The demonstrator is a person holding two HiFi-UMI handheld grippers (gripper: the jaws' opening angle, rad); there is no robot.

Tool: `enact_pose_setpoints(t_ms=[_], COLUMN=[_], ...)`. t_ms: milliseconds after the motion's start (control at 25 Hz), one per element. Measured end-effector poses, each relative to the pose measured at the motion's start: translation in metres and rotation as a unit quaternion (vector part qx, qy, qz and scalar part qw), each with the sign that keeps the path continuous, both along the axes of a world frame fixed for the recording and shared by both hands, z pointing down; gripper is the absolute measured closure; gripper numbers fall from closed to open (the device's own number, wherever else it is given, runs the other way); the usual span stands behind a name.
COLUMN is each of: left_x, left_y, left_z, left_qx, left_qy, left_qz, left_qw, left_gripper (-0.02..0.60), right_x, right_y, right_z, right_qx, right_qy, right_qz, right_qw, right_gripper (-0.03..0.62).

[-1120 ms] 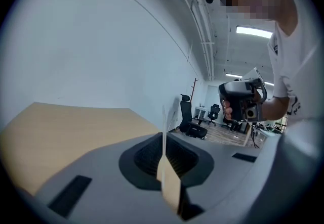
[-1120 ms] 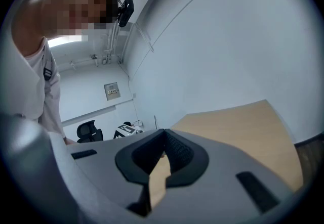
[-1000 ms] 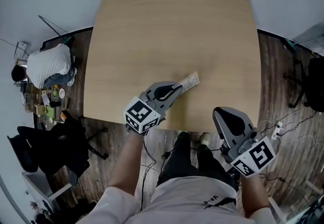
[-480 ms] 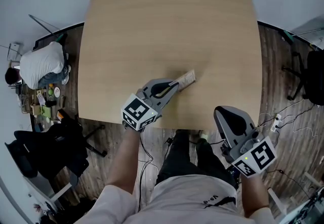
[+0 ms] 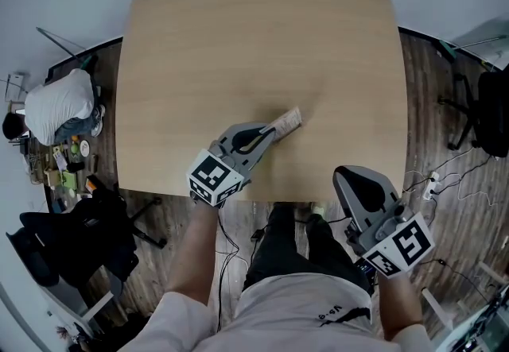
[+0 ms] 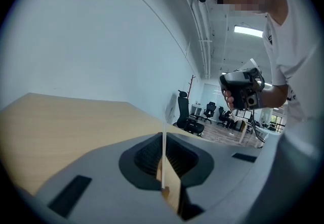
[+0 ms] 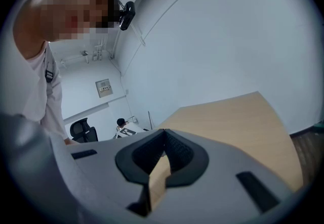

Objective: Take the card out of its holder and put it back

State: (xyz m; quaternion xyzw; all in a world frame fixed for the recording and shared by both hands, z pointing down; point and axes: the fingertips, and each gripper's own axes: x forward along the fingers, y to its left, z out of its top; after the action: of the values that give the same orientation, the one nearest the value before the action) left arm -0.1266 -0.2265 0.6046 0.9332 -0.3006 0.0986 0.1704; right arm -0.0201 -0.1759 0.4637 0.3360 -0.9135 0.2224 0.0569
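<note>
Left tongs, clamped on the card holder, have sunk toward the desk; right tongs, closed and empty beside the desk, probably pull the card next.

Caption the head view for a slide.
Left gripper holds a card over the table; right gripper hangs aside.

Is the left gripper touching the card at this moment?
Touching. The left gripper view shows the left gripper with its jaws closed on the thin card, seen edge-on.
</note>
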Motion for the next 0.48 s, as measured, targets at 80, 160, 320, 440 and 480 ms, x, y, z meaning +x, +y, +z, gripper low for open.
enact_pose_setpoints(t_ms=[80,160,320,440,480], left_x=[0.0004,-0.0002,-0.0015,-0.0004,0.0000], left_y=[-0.0008,-0.0007,0.0005,0.0008,0.0006], left_z=[-0.0002,0.0000,0.0003,-0.0005,-0.0010], left_qx=[0.002,0.003,0.004,0.005,0.005], left_qy=[-0.001,-0.001,-0.003,-0.005,-0.008], left_qz=[-0.005,-0.014,-0.025,-0.023,-0.021], left_qw=[1.0000,0.9999,0.9997,0.9997,0.9997], left_gripper=[0.557,0.557,0.557,0.557,0.557], right_x=[0.0012,0.0018,0.0021,0.0028,0.0030], right_y=[0.0000,0.0006,0.0006,0.0004,0.0004], right_z=[0.0005,0.0013,0.0022,0.0017,0.0018], right_qx=[0.000,-0.001,-0.002,-0.002,-0.002], right_qy=[0.001,0.001,0.002,0.002,0.002], right_qz=[0.000,0.000,0.001,0.001,0.001], right_qw=[1.000,1.000,1.000,1.000,1.000], right_gripper=[0.582,0.582,0.582,0.582,0.582])
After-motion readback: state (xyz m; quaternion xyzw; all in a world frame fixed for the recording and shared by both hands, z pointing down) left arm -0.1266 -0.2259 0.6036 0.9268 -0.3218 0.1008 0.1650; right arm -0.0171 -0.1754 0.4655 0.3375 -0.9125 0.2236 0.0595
